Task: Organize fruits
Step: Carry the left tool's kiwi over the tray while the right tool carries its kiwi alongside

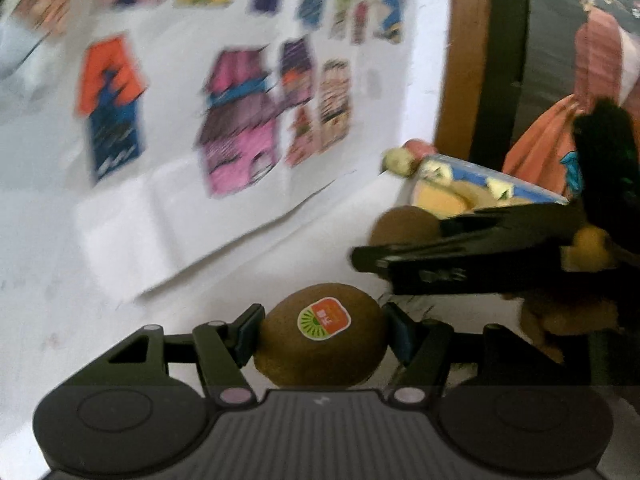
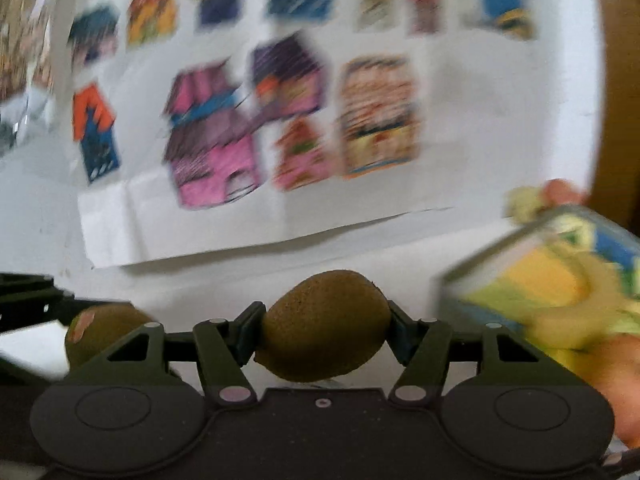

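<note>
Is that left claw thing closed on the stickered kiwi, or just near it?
Closed on it: both fingers of the left gripper press against the ends of the stickered kiwi.

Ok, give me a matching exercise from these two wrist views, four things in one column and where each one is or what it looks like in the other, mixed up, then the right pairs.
Things
1. stickered kiwi
2. plain kiwi
3. box
4. paper sheet

Descriptions
A. white, with blurred coloured house pictures, behind the kiwis
B. clamped in the left gripper
C. yellow and blue, to the right of the grippers
D. clamped in the right gripper

Pairs: 1-B, 2-D, 3-C, 4-A
</note>
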The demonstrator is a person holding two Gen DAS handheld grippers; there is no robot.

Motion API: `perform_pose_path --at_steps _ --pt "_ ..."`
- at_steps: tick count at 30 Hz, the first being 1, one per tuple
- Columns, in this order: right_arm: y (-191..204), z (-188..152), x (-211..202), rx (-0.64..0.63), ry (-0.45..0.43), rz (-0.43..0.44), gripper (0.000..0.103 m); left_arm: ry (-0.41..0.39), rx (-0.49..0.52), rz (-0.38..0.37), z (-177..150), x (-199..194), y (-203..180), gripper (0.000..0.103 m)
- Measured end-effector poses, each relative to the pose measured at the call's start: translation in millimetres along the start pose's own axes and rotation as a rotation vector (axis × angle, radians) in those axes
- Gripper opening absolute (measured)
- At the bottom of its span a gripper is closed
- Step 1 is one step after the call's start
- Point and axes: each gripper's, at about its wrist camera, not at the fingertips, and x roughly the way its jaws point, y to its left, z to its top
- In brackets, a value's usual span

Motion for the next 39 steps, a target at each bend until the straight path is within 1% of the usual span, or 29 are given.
perform_pose_path --at_steps 4,5,9,14,16,20,23,28,31,33,34,35,36,37,39 --pt "-48.9 4.0 -45.8 0.027 -0.055 -0.100 0.064 -0.045 -0.025 -0.048 23.2 10.7 -26.9 0.068" --pt "-60.9 3.6 -57.5 0.034 -0.063 -0.136 0.064 -0.056 -0.029 -0.061 28.8 15.0 -35.1 0.068" --pt "-108.6 -9.4 -94.3 0.079 -0.077 -0.241 0.064 -0.117 -0.021 -0.101 44.1 33.8 -67.7 0.068" --pt "-150.1 -35.8 -120.6 0.139 -0.070 -0.338 0.064 -0.194 -0.024 -0.150 54.6 71.7 -100.9 0.068" --pt "-159.2 -45.9 -124.1 0.145 -0.062 -0.355 0.064 -0.206 -0.013 -0.156 58.8 88.0 -111.0 0.068" --pt "-173.3 -62.7 -122.8 0.164 -0.051 -0.393 0.064 -0.186 -0.020 -0.166 63.1 121.6 -127.6 0.068" --pt "-182.2 -69.4 -120.4 0.182 -0.057 -0.394 0.064 -0.178 -0.026 -0.156 62.9 136.9 -135.7 0.068" --pt "-183.8 -74.2 -112.4 0.182 -0.057 -0.385 0.065 -0.148 -0.028 -0.158 60.3 152.4 -141.2 0.068" --pt "-183.7 -74.2 -112.6 0.189 -0.071 -0.385 0.065 -0.127 -0.023 -0.164 56.3 156.9 -143.9 0.069" --pt "-182.7 -73.9 -114.1 0.187 -0.084 -0.387 0.066 -0.128 -0.018 -0.167 54.9 157.6 -145.0 0.069" --pt "-181.7 -73.6 -115.2 0.182 -0.094 -0.391 0.067 -0.151 -0.018 -0.167 54.3 154.4 -145.1 0.075" --pt "-179.5 -73.1 -117.0 0.173 -0.105 -0.394 0.071 -0.172 -0.016 -0.168 54.8 150.4 -145.2 0.080" --pt "-177.5 -72.7 -118.8 0.169 -0.115 -0.395 0.077 -0.190 -0.014 -0.167 55.9 146.1 -145.7 0.089" --pt "-175.0 -71.8 -121.0 0.166 -0.127 -0.397 0.078 -0.209 -0.011 -0.167 56.8 140.7 -146.6 0.094" --pt "-169.6 -70.2 -126.2 0.162 -0.149 -0.400 0.083 -0.229 0.000 -0.172 58.9 131.0 -148.8 0.097"
